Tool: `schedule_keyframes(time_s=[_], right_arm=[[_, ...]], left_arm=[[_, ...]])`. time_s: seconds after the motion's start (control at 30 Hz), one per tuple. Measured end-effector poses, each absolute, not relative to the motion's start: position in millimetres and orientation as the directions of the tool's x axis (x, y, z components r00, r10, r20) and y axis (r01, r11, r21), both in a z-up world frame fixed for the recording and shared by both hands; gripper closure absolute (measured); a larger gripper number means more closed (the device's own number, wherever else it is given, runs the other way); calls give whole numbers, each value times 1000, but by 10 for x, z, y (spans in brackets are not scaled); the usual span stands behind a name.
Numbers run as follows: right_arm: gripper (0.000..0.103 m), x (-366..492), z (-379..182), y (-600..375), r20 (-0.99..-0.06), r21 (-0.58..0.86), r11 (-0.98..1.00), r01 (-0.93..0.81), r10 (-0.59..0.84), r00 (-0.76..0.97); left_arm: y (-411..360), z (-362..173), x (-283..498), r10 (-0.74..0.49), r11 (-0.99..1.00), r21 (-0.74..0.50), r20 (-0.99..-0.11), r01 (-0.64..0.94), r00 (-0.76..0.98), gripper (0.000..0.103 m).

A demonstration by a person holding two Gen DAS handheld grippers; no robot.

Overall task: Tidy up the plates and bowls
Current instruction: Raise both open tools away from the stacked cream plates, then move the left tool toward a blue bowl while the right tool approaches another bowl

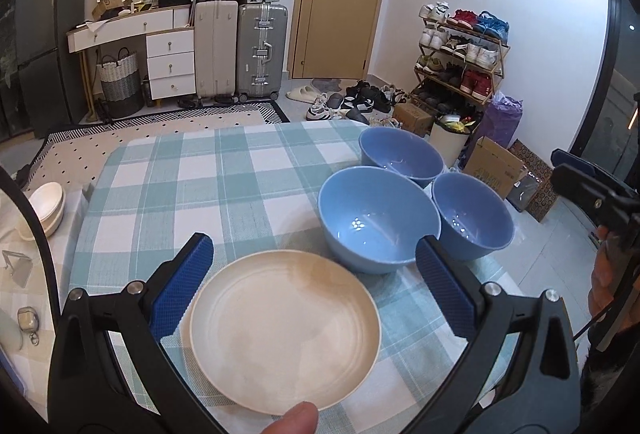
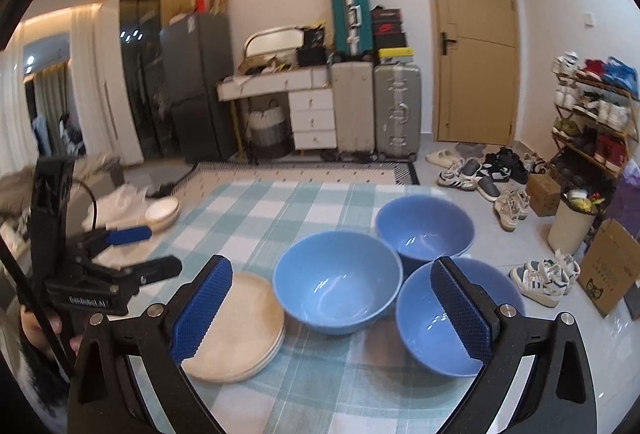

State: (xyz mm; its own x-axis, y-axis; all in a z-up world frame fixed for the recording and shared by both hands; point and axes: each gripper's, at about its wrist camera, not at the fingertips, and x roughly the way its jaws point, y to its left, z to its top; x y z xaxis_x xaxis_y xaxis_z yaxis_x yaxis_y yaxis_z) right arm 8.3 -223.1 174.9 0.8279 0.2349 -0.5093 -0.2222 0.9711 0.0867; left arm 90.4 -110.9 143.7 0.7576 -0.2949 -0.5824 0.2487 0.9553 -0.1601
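Note:
A stack of cream plates (image 1: 284, 330) (image 2: 240, 330) lies on the checked tablecloth near the front edge. My left gripper (image 1: 312, 286) hovers open over it, with one blue pad on each side of the top plate and neither touching it. Three blue bowls stand upright in a cluster to the right: a middle one (image 1: 376, 222) (image 2: 336, 282), a far one (image 1: 400, 153) (image 2: 424, 226) and a near-right one (image 1: 472, 218) (image 2: 424, 330). My right gripper (image 2: 332, 314) is open above the bowls and holds nothing; its right finger hangs over the near-right bowl.
A stack of cream bowls (image 1: 46, 207) (image 2: 162, 211) sits off the table's left side, with keys (image 1: 28, 320) close by. The left gripper (image 2: 160, 250) shows at the left of the right wrist view. The table's right edge drops to a floor with shoes and boxes.

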Motion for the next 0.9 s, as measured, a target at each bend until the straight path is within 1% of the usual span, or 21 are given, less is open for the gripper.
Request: schedule_keyframes(time_s=[0.13, 0.33, 0.53, 0.9], right_arm=[[1, 129, 1908, -2449, -499, 85, 978, -191, 208, 841], [1, 285, 2008, -2735, -517, 73, 985, -158, 173, 839], [1, 504, 1995, -2948, -544, 67, 989, -132, 147, 826], [1, 857, 1922, -3207, -561, 74, 992, -98, 122, 819]], left_arm=[[-1188, 1521, 1043, -325, 946, -187, -579, 266, 748, 2], [-1366, 1604, 1320, -333, 943, -194, -584, 271, 740, 2], [-1584, 1684, 1625, -339, 940, -186, -587, 285, 735, 2], [-1941, 1711, 2173, -365, 929, -179, -586, 324, 723, 2]])
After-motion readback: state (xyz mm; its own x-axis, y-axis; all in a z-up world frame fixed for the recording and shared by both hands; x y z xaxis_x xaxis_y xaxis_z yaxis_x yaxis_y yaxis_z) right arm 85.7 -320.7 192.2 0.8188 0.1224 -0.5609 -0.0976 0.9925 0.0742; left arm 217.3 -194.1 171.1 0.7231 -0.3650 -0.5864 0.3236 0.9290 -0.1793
